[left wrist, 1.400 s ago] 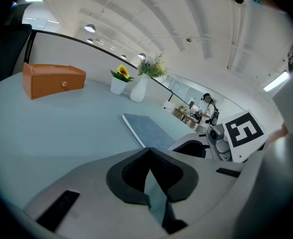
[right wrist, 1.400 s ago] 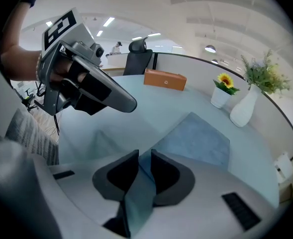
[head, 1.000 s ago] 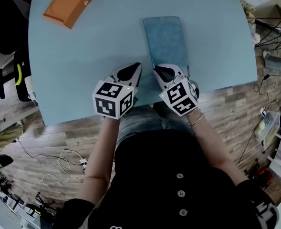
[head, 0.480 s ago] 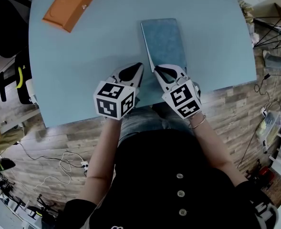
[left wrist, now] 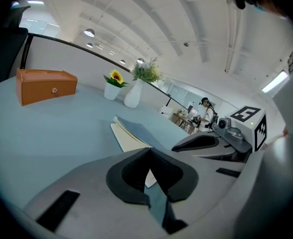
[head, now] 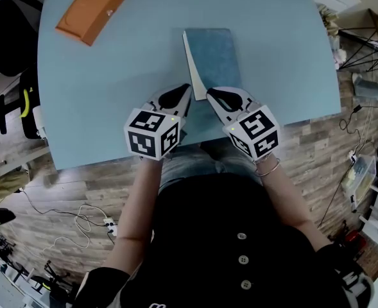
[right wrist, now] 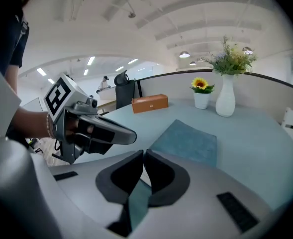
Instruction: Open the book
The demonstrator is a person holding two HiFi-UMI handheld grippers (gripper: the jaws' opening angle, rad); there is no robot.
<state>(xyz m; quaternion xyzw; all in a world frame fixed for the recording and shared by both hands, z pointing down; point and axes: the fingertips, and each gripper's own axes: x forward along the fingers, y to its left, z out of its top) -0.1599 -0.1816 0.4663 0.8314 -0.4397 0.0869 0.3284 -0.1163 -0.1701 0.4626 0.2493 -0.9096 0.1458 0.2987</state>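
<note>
1. the book [head: 214,56] lies on the blue table [head: 99,101] in the upper middle of the head view. its long side runs away from the person, and its near end is just above the two grippers.
2. a strip of pale pages [head: 192,63] shows along the book's left edge, so the cover is raised a little on that side. i judge the spine to be on the frame's right.
3. the right gripper [right wrist: 143,155] is at the book's near left corner with its jaws drawn together. they look pinched on the cover's corner, though the jaw bodies hide the actual contact.
4. gripping that free corner makes sense, since the cover can then swing over about the spine.
5. the left gripper [left wrist: 148,152] has its jaws closed on nothing. it sits just left of the book's near end, close beside the right gripper, probably ready to hold the pages down.
6. the opening has barely begun.
7. the orange box [head: 92,5] at upper left lies well apart.
</note>
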